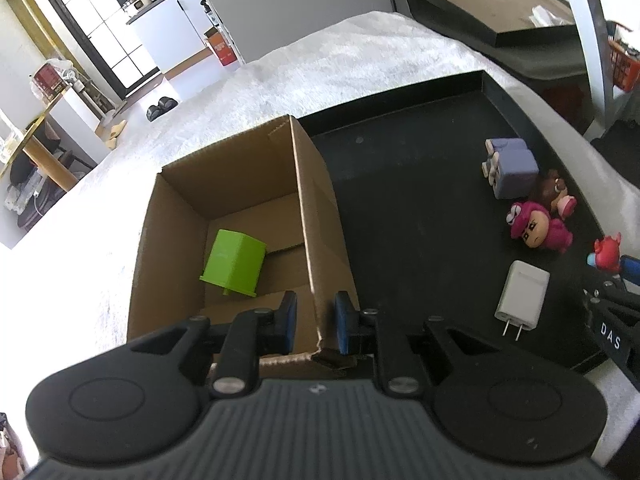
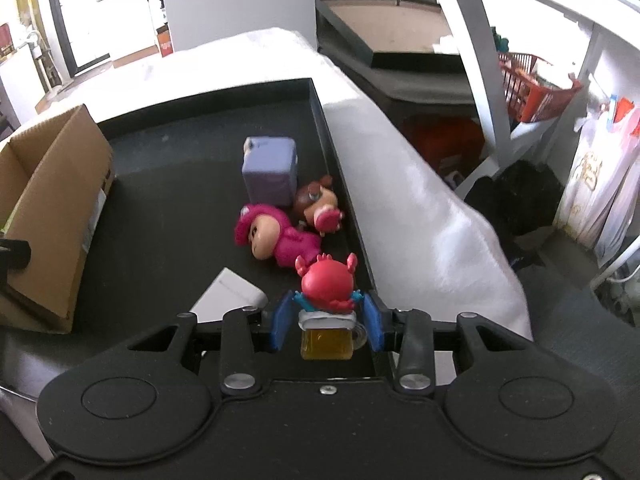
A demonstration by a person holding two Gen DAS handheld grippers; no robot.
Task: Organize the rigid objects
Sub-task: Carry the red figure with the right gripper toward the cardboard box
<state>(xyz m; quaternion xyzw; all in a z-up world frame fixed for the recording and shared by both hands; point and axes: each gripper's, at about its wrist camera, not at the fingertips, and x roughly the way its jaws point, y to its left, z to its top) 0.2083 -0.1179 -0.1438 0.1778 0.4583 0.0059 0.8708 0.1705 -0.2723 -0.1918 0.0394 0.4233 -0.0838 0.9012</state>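
Observation:
A cardboard box (image 1: 316, 208) stands on the black tray (image 1: 400, 200) with a green block (image 1: 234, 266) inside. My left gripper (image 1: 316, 324) straddles the box's near right wall, its blue pads close on either side of the cardboard edge. My right gripper (image 2: 328, 320) has its blue pads on either side of a red crab figure on a beer mug (image 2: 326, 300), close to it but with small gaps showing. A white charger (image 1: 522, 294), a pink figure (image 2: 276, 238), a brown figure (image 2: 320, 204) and a purple cube toy (image 2: 270, 170) lie on the tray.
The tray (image 2: 168, 200) lies on a white fluffy cover (image 2: 400, 184). The box (image 2: 52, 208) stands at the tray's left. A red basket (image 2: 532, 88) and shelving stand to the right. A second dark tray (image 1: 500, 12) sits behind.

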